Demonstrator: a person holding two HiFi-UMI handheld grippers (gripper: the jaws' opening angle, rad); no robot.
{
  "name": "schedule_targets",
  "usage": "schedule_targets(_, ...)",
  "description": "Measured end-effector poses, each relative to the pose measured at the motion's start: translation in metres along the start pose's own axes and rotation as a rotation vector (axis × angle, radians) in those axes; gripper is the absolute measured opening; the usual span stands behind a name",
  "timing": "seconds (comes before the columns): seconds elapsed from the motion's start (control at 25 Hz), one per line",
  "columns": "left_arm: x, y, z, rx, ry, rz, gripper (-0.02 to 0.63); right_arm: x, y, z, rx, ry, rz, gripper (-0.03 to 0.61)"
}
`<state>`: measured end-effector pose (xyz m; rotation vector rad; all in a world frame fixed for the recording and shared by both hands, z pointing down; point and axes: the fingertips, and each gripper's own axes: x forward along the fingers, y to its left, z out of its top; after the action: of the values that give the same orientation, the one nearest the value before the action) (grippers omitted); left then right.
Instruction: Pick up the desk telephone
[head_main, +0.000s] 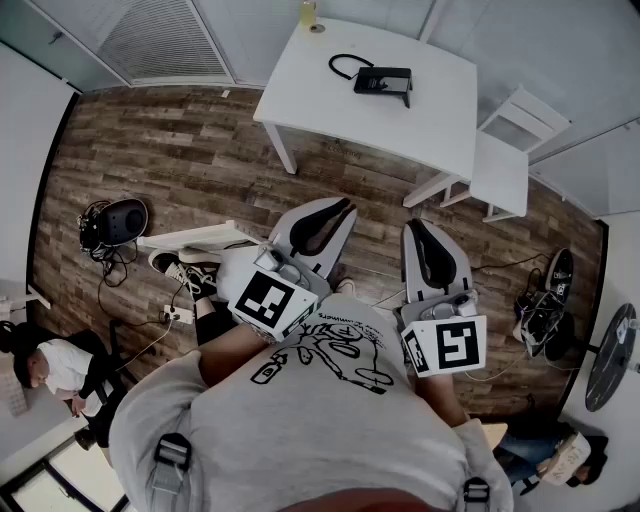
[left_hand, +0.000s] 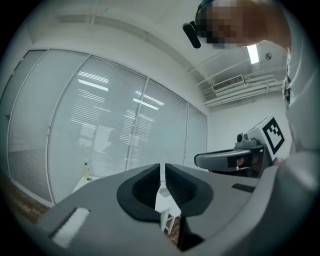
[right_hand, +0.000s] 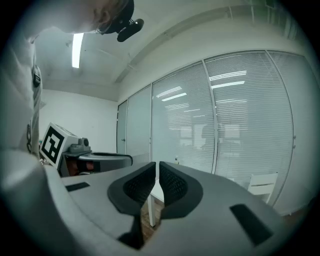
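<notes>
The black desk telephone (head_main: 383, 80) lies on the white table (head_main: 400, 120) across the room, with its cord looped to its left. It is far from both grippers. My left gripper (head_main: 346, 208) and right gripper (head_main: 416, 230) are held side by side in front of my chest, pointing toward the table. Both are shut with nothing between the pads. In the left gripper view the left gripper (left_hand: 162, 169) shows its jaws pressed together, as does the right gripper (right_hand: 157, 167) in its own view. The telephone is not seen in either gripper view.
A white chair (head_main: 503, 165) stands at the table's right side, and a bottle (head_main: 308, 12) stands on its far edge. Bags, cables and shoes (head_main: 112, 225) lie on the wood floor to the left and right. A person (head_main: 55, 372) sits at the lower left. Glass walls with blinds (right_hand: 240, 115) stand behind.
</notes>
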<state>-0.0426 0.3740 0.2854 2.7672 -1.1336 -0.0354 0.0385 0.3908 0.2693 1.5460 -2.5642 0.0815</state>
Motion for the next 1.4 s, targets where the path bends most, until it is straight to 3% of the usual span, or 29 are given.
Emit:
schedule_targets(0.8, -0.011, 0.061, -0.013, -0.057, 0.023, 0.002, 0.029, 0.054, 0.026, -0.005, 0.031, 0.014, -0.014, 0.021)
schedule_targets(1.04, 0.023, 0.074, -0.011, -0.058, 0.025, 0.004, 0.029, 0.074, -0.001, -0.006, 0.033, 0.011, -0.017, 0.021)
schedule_targets(1.4, 0.111, 0.089, 0.0, -0.036, 0.031, 0.0, 0.029, 0.113, -0.083, 0.0, 0.049, -0.008, -0.022, 0.021)
